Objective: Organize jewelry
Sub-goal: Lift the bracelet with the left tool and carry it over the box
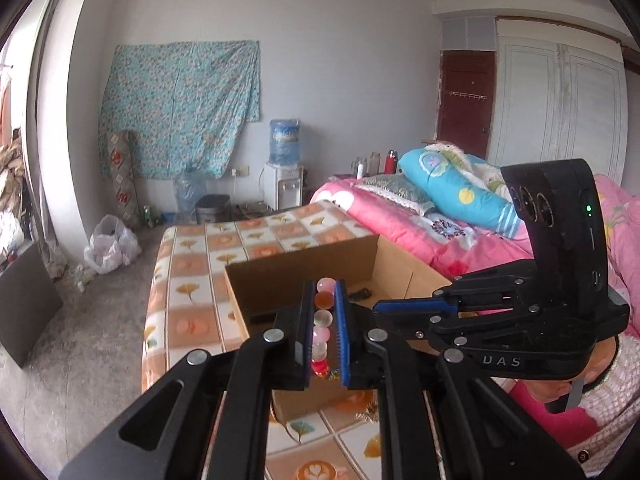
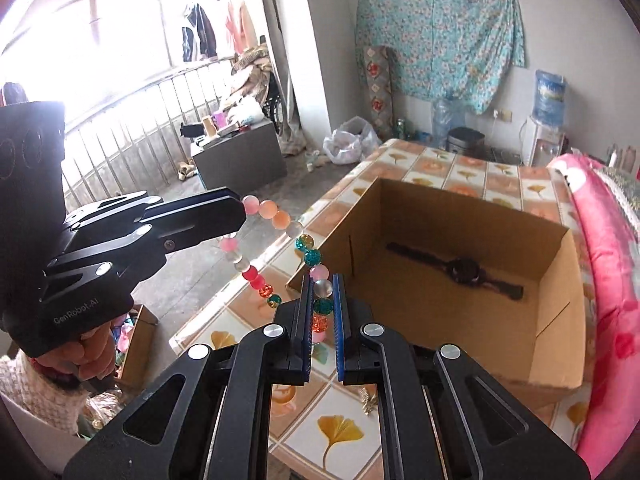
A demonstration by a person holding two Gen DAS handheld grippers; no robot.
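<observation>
A bead bracelet (image 2: 280, 220) of pink, orange, teal and frosted beads hangs between both grippers above the table's near corner. My left gripper (image 1: 323, 292) is shut on one side of the bracelet (image 1: 323, 320); it also shows in the right wrist view (image 2: 240, 210). My right gripper (image 2: 322, 284) is shut on the other side of it; it also shows in the left wrist view (image 1: 378, 305). An open cardboard box (image 2: 552, 280) stands just beyond, with a dark wristwatch (image 2: 460, 270) lying on its floor.
The box (image 1: 280, 276) sits on a table with a tile-pattern cloth (image 2: 340, 432). A small metal trinket (image 2: 368, 400) lies on the cloth near the box. A pink bed (image 1: 400, 216) adjoins the table on the right. Another box with items (image 2: 136, 344) sits on the floor left.
</observation>
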